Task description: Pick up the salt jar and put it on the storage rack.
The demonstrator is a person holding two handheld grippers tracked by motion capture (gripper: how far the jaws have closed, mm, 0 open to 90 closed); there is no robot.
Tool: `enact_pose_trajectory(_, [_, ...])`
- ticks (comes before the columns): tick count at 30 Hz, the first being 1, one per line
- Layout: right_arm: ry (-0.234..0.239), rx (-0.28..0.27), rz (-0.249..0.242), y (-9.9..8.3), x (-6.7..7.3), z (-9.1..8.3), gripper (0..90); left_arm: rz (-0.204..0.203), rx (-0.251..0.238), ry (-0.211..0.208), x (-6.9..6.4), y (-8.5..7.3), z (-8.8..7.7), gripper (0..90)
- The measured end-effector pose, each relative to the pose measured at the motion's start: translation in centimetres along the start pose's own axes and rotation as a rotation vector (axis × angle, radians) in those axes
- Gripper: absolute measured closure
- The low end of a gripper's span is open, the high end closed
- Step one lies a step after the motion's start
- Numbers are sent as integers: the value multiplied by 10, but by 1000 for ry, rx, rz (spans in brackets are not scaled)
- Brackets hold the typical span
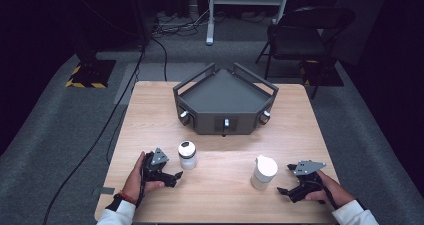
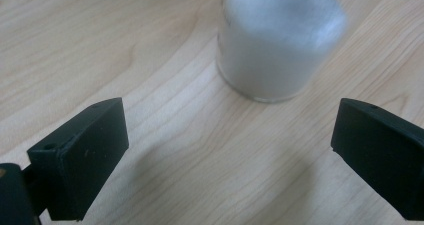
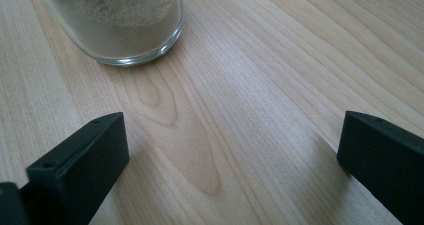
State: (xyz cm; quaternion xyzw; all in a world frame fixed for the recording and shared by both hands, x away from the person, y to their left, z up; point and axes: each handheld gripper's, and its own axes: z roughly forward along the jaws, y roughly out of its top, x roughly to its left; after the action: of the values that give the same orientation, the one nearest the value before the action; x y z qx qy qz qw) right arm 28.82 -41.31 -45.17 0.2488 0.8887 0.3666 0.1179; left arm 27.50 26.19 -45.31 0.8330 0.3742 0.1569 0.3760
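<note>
Your left claw [image 1: 176, 176] rests wide open, empty, just beside a small clear jar [image 1: 187, 155] on the wooden tabletop [image 1: 220, 190]; your right claw [image 1: 286, 179] (equally spread, holding nothing) sits near a white-lidded jar [image 1: 263, 172].

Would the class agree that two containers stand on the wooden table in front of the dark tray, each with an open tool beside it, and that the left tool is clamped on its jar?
One detail is wrong. The left tool is not clamped on the jar: the left gripper view shows its jaws spread wide, with the jar standing ahead of them, untouched. The rest holds.
</note>
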Motion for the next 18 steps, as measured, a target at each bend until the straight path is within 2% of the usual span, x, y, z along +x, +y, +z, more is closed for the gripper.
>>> enact_pose_trajectory(10, [1, 0, 0, 0, 0, 0, 0, 15, -50, -15, -3, 9, -3, 11])
enact_pose_trajectory(18, [0, 0, 0, 0, 0, 0, 0, 9, -85, -26, -4, 15, -3, 9])
